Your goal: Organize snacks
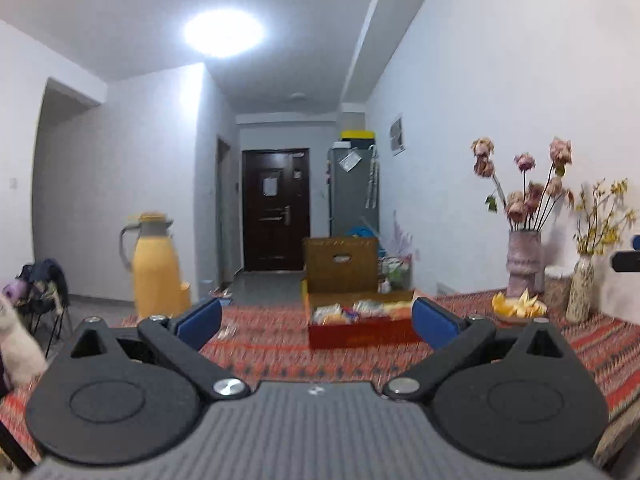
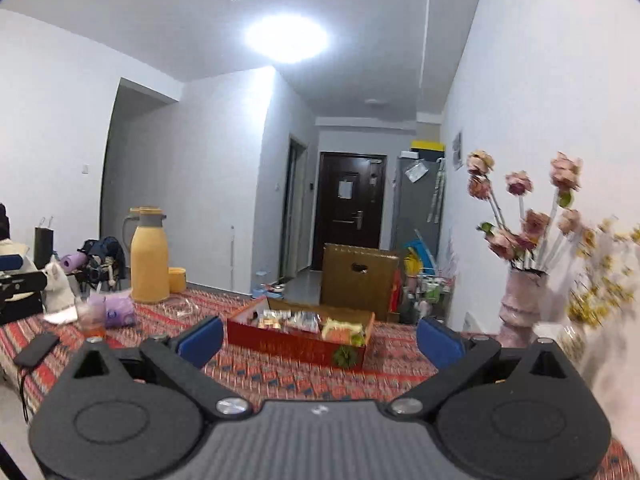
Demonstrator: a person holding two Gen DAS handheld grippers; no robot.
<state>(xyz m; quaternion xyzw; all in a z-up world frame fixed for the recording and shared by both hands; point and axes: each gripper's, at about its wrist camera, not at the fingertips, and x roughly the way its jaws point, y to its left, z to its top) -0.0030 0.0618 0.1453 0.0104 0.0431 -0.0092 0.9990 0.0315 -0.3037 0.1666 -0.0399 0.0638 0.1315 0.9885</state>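
A shallow red box [image 1: 360,334] holding several wrapped snacks [image 1: 360,310] sits on the patterned tablecloth ahead. In the right wrist view the same red box [image 2: 296,346] holds the snack packets [image 2: 304,322]. My left gripper [image 1: 316,318] is open and empty, held above the table short of the box. My right gripper [image 2: 318,336] is open and empty, also short of the box, with the box framed between its blue pads.
A yellow thermos jug [image 2: 149,258] stands at the far left of the table. A phone [image 2: 36,349], a cup [image 2: 91,316] and a purple packet [image 2: 118,310] lie left. Flower vases [image 1: 524,262] [image 2: 520,300] and a fruit plate [image 1: 518,306] stand right. A brown box [image 1: 342,264] stands behind.
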